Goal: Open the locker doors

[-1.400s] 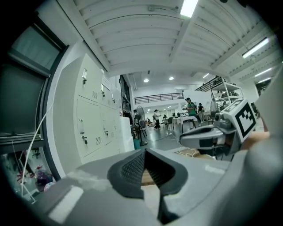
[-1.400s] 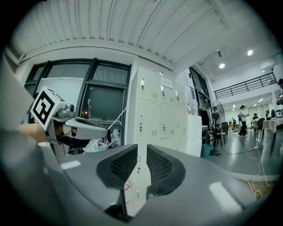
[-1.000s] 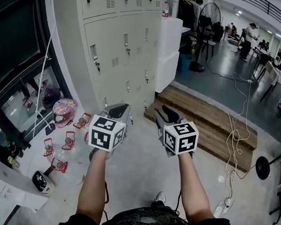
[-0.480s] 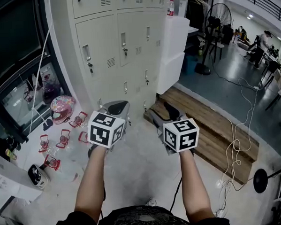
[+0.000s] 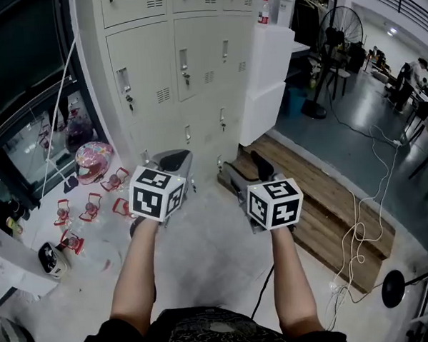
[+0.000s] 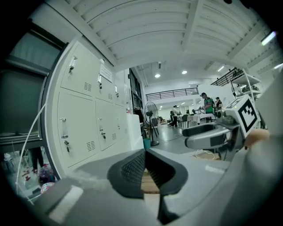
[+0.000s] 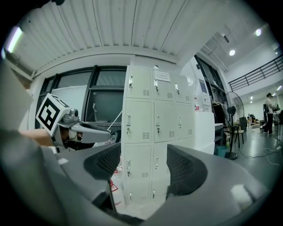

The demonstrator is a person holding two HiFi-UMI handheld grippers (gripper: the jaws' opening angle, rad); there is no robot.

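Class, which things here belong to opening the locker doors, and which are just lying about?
Job: lockers; left tool, jaws together; right tool, jaws have just been opening, nothing between them.
Lying about: pink helmet; standing fan; wooden platform.

Helmet (image 5: 92, 160) left of lockers (image 5: 180, 75), steps (image 5: 315, 197) right

**Left gripper** (image 5: 174, 160): grey moulded shell with black ribbed pads (image 6: 132, 167). A white marker cube (image 5: 156, 195) printed with black squares is mounted behind the jaws.

**Right gripper** (image 5: 248, 168): same grey shell, with black ribbed inner pads (image 7: 179, 165) and a matching cube (image 5: 274, 203) at its rear. Its jaws have just been opening, and nothing is between them.

**Black cable** (image 5: 262, 296): thin, hanging below the right gripper.

**Dark patterned shirt** (image 5: 208, 335): worn by the person, seen behind both grippers.
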